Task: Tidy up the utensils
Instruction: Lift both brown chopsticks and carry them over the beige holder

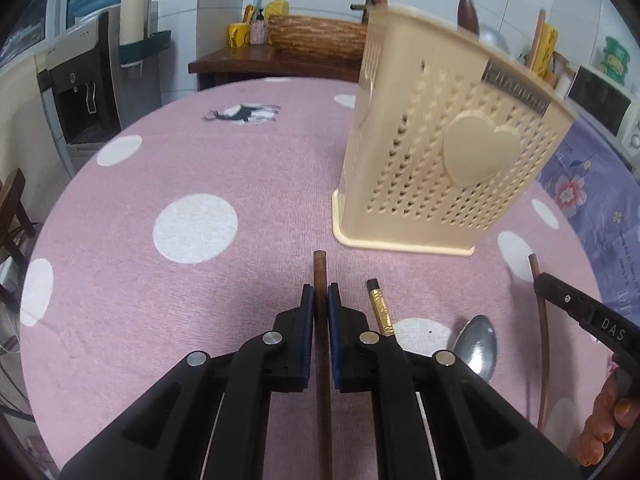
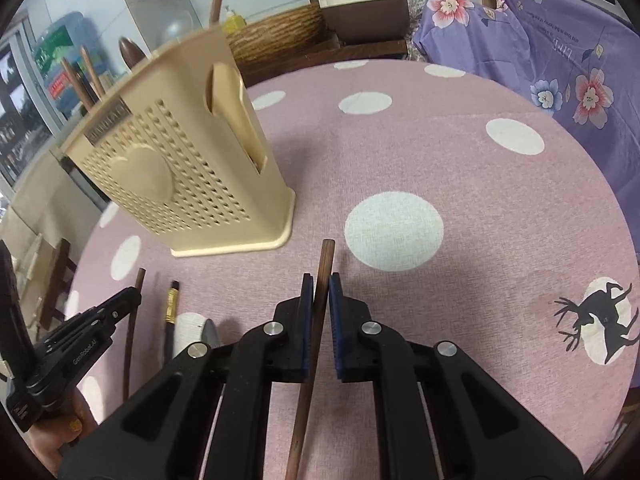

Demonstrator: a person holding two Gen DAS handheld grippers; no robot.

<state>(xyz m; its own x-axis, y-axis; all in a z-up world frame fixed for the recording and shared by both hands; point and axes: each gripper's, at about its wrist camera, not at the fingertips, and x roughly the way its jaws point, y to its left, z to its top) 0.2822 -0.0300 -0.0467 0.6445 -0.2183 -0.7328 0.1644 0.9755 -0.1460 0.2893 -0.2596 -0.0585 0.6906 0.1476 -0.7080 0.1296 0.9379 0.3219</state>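
A cream perforated utensil holder (image 1: 436,152) with a heart on its front stands on the pink dotted tablecloth; it also shows in the right wrist view (image 2: 180,172), with several brown handles sticking out of its top. My left gripper (image 1: 320,300) is shut on a brown chopstick (image 1: 320,272). My right gripper (image 2: 320,292) is shut on another brown chopstick (image 2: 326,260). A black chopstick with a gold band (image 1: 380,304) and a metal spoon (image 1: 478,344) lie on the cloth between the grippers. The black chopstick (image 2: 171,308) also shows in the right wrist view.
The round table's cloth (image 1: 200,216) has white dots and a deer print (image 2: 600,320). A water dispenser (image 1: 80,92) stands far left. A wooden side table (image 1: 272,60) holds bottles and a basket. A purple floral cloth (image 2: 560,60) covers something at right.
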